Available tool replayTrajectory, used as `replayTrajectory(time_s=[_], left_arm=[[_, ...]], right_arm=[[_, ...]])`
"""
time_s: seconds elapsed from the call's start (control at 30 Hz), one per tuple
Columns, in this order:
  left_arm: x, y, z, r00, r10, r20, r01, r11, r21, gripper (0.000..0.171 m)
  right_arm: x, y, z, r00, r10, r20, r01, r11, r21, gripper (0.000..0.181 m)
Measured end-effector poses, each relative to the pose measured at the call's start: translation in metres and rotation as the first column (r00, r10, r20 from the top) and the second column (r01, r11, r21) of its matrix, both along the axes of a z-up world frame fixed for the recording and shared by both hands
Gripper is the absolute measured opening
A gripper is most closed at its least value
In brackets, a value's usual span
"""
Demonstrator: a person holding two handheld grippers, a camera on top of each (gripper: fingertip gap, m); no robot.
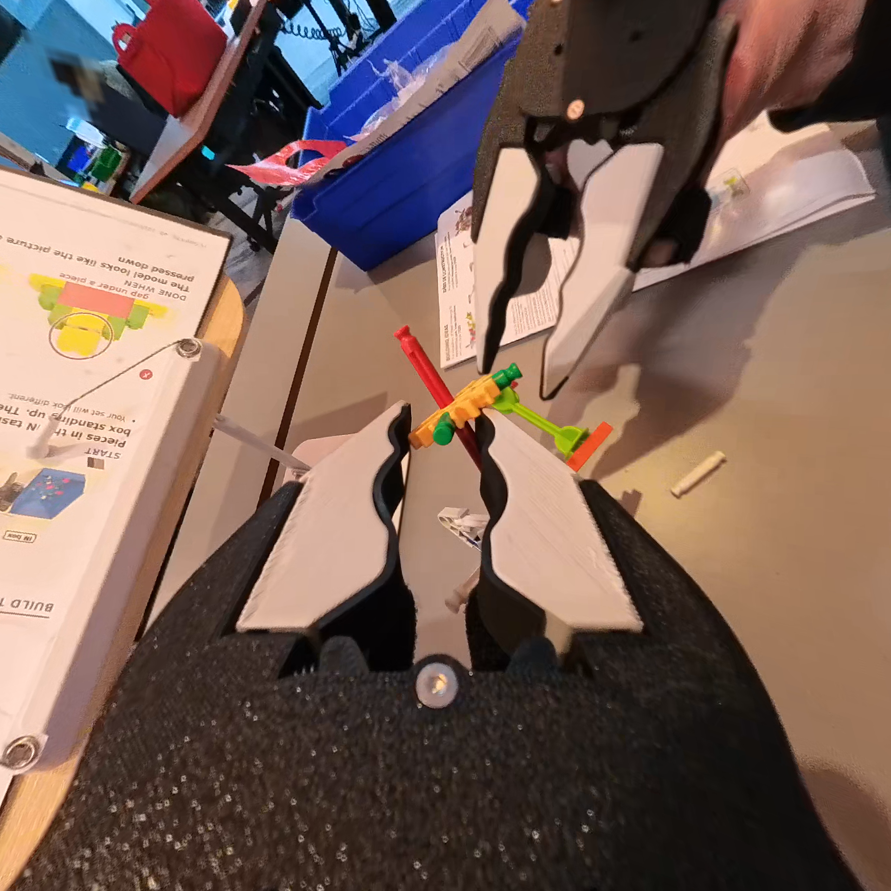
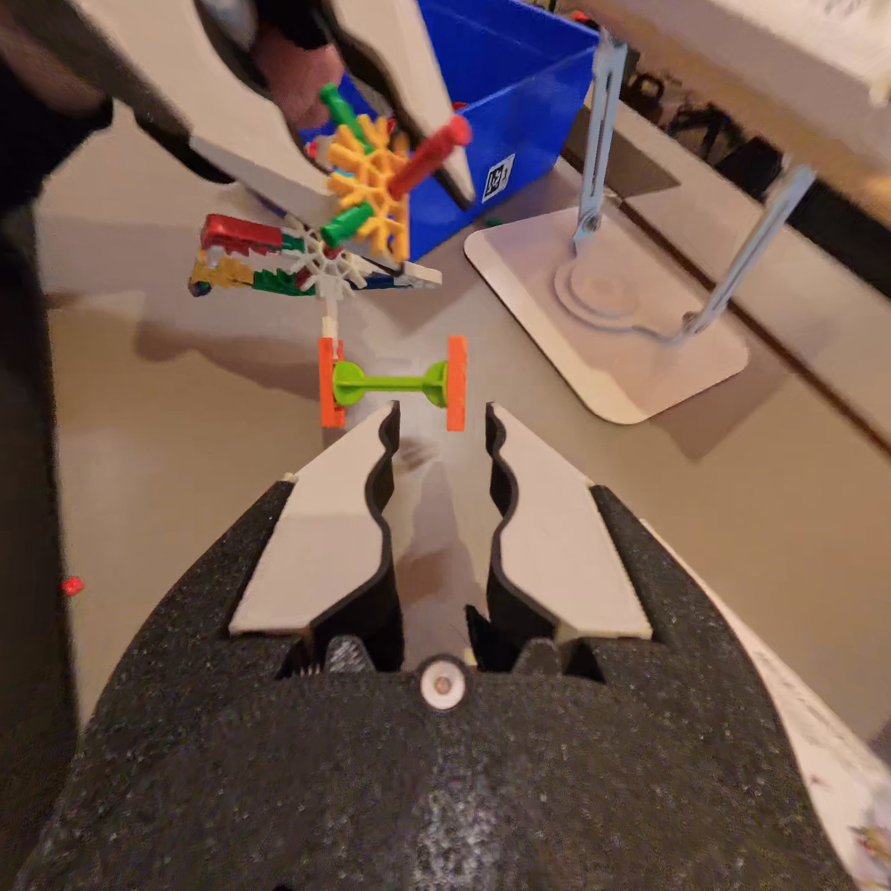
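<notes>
Left wrist view: left tongs (image 1: 446,424) clamp a yellow connector (image 1: 460,407) aloft; right tongs (image 1: 518,381) gape empty at one o'clock, just beside it.

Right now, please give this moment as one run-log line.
left gripper: shut on yellow connector assembly | right gripper: open, empty | lime rod piece: on table

Grey table (image 2: 627,554) bears a blue bin (image 2: 506,111), white stand base (image 2: 641,347), booklet (image 1: 530,299).

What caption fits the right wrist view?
Open right gripper nears a green rod with orange ends; left gripper holds a yellow connector.
</notes>
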State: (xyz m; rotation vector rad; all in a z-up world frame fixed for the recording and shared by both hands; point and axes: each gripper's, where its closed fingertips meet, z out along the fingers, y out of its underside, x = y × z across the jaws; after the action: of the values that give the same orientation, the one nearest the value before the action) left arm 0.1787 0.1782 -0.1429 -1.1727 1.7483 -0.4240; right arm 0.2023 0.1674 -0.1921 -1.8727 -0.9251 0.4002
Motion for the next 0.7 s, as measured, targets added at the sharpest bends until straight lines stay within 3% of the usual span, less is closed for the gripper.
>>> replayTrajectory(time_s=[0.1,0.17,0.3,0.37,0.5,0.6,0.7], left_arm=[[0.001,-0.004,-0.002,1.0,-0.023,0.0,0.023,1.0,-0.015,0.024],[0.001,-0.002,-0.002,1.0,-0.014,-0.003,0.014,1.0,-0.01,0.024],[0.001,0.022,0.001,0.992,0.122,0.028,-0.121,0.992,-0.036,0.025],[-0.002,0.036,-0.003,0.979,0.204,0.01,-0.203,0.979,-0.035,0.039],[-0.006,0.044,0.015,0.954,0.292,0.064,-0.29,0.956,-0.043,0.06],[-0.001,0.019,0.023,0.977,0.201,0.066,-0.197,0.979,-0.061,0.048],[0.005,-0.002,-0.001,0.99,0.131,-0.055,-0.136,0.985,-0.109,0.045]], right_arm=[[-0.003,0.008,-0.009,0.977,-0.04,0.207,0.018,0.994,0.108,0.014],[-0.003,0.011,-0.012,0.959,-0.061,0.275,0.022,0.99,0.142,0.013],[0.012,0.017,0.001,0.968,-0.144,0.207,0.113,0.981,0.155,0.011],[0.025,0.023,0.003,0.956,-0.213,0.202,0.18,0.969,0.169,0.01],[0.037,0.029,0.009,0.942,-0.288,0.175,0.255,0.949,0.187,0.005],[0.031,0.025,0.008,0.956,-0.246,0.16,0.221,0.962,0.162,0.004],[0.029,0.023,0.002,0.956,-0.23,0.18,0.206,0.968,0.142,0.004]])
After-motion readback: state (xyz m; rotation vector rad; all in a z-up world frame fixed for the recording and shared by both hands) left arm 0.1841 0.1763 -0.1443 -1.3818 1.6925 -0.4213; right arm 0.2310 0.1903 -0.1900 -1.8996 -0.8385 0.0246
